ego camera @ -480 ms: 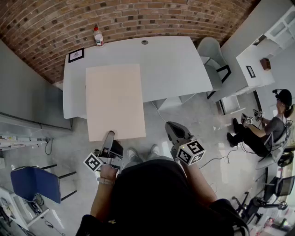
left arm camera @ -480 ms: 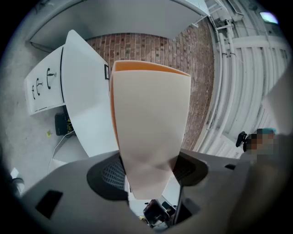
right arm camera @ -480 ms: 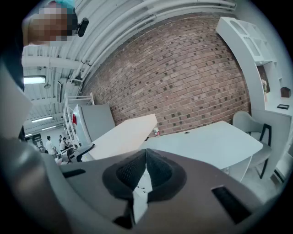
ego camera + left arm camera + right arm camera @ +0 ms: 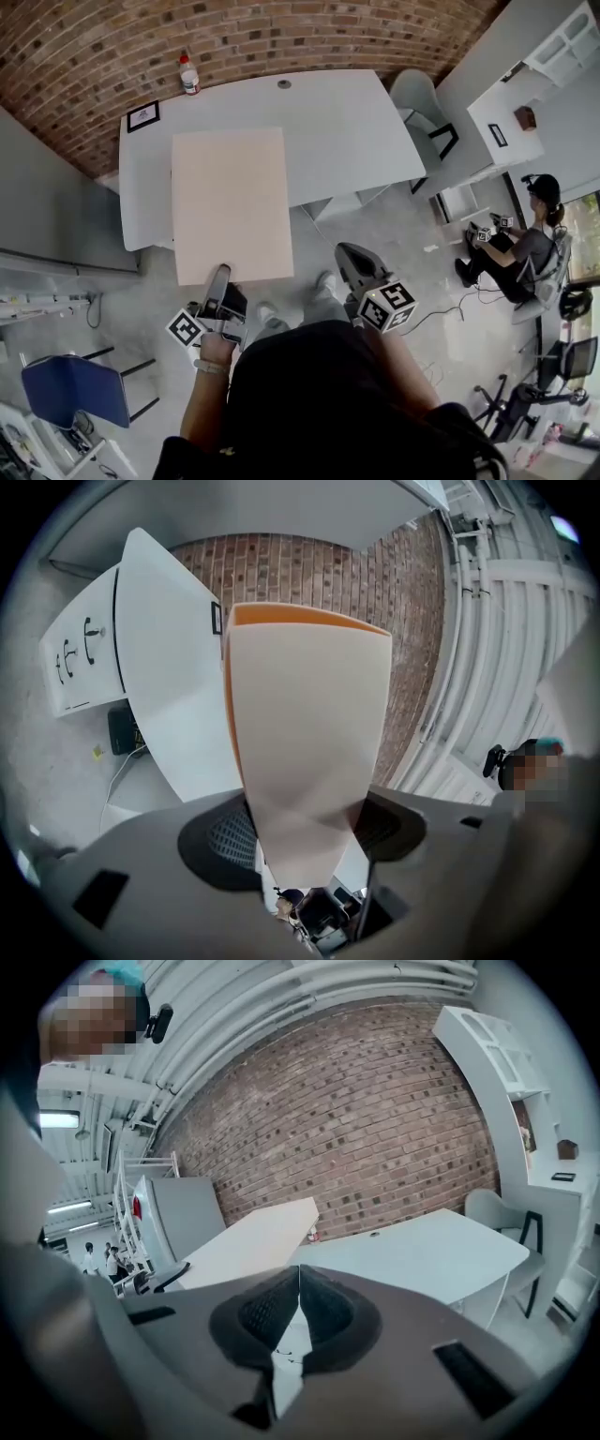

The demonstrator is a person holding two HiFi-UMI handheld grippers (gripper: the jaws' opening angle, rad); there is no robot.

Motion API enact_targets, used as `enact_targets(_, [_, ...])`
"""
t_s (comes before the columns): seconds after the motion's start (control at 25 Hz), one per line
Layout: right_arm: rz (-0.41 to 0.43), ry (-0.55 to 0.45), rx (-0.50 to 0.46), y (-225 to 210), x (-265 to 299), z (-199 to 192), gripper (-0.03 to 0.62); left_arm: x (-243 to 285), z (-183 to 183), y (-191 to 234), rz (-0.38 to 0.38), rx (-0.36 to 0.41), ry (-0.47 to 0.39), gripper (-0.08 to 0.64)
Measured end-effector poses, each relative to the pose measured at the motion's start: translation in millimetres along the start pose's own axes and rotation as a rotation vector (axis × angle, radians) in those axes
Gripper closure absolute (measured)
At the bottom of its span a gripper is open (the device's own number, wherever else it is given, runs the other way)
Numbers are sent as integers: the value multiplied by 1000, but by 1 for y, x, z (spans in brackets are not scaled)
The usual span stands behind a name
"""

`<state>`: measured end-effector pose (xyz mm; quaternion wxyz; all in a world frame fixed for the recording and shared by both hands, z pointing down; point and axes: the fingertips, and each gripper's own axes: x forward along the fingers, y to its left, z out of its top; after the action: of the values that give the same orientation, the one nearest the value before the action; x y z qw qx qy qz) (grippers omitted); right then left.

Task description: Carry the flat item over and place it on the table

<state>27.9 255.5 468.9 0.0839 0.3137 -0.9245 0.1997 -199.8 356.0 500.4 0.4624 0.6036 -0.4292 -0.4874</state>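
A large flat cream board (image 4: 230,202) with an orange edge lies lengthwise over the left part of the white table (image 4: 337,122). Its near end sticks out past the table's front edge. My left gripper (image 4: 223,281) is shut on the middle of that near edge. In the left gripper view the board (image 4: 305,724) runs away from the left gripper (image 4: 305,832), both pads pressed on it. Whether the far end rests on the table I cannot tell. My right gripper (image 4: 349,258) hangs shut and empty to the right of the board, over the floor; in its own view the right gripper (image 4: 298,1312) has its jaws together.
A small bottle (image 4: 188,73) and a framed picture (image 4: 142,116) stand at the table's far left edge. A grey chair (image 4: 412,94) is at the table's right end and a blue chair (image 4: 80,389) at near left. A person (image 4: 511,248) sits on the floor at right.
The table and board sit slightly higher and further left in the head view. The left gripper keeps its hold on the board's near edge. The right gripper stays shut.
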Motion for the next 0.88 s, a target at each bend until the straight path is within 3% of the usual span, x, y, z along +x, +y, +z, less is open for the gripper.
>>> enact_targets(0.44, [0,6,18,-65,24,18,581,59,-10,13,-1,9,1,275])
enact_targets(0.88, [74,38,24,-156,64,54,581,159,-33,38,27,-3,-44,275])
